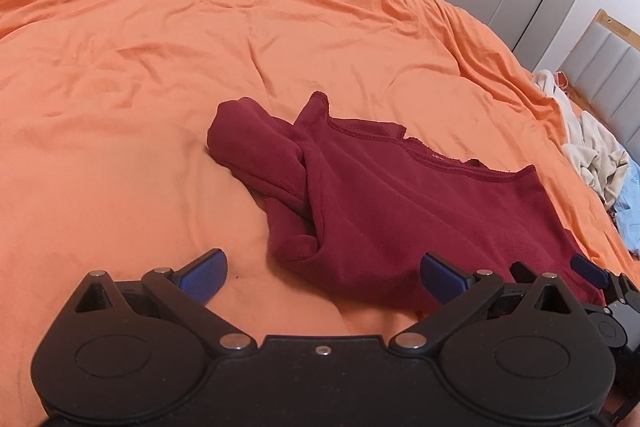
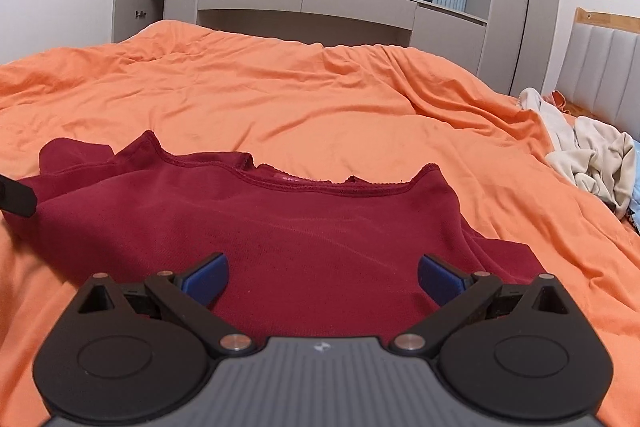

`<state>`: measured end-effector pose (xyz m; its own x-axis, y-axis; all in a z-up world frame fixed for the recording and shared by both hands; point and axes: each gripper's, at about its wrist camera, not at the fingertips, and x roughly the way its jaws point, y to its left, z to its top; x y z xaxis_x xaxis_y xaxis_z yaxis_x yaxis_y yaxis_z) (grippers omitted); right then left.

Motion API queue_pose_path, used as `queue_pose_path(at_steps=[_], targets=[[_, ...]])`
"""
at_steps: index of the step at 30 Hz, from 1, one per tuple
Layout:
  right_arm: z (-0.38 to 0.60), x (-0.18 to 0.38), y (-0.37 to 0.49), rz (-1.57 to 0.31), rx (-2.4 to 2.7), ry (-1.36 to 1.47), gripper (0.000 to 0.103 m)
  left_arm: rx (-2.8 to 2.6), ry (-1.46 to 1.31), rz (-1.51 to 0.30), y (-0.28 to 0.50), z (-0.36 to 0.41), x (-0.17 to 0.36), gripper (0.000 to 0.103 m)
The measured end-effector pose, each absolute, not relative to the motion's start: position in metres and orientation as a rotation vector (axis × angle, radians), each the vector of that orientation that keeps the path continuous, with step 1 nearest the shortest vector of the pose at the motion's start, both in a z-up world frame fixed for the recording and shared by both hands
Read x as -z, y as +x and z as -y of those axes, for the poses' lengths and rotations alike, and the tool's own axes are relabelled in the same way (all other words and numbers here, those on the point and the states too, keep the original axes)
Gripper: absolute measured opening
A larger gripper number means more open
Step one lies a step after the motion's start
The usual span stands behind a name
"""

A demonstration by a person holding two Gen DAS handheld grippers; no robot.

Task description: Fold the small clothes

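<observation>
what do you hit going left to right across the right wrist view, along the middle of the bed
left gripper's finger → dark red top → bare orange duvet → pile of cream clothes → light blue cloth

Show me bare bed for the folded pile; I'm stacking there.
Free: the orange cover left of the maroon top, and the stretch beyond its neckline toward the window cabinets. Crowded: the right edge, where a heap of pale clothes lies by the headboard.
</observation>
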<state>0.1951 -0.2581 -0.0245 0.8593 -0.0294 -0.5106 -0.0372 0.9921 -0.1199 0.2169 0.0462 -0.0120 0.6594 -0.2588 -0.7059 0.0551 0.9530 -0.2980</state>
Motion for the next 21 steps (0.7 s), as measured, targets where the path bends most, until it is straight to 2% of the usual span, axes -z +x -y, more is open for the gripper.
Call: queue_pose_path(at_steps=[10, 15, 21], targets=[[0.273, 0.044, 0.2, -0.574, -0.048, -0.043, 0.103, 0.168, -0.295, -0.793, 0.211, -0.045, 0.017, 0.103], [0.272, 0.046, 0.199, -0.567, -0.048, -0.042, 0.103, 0.221, -0.458, -0.763, 0.205, -0.051, 0.02, 0.102], [0.271, 0.047, 0.198, -0.559, -0.048, -0.043, 0.103, 0.139, -0.456, -0.742, 0.221, -0.042, 0.028, 0.096]])
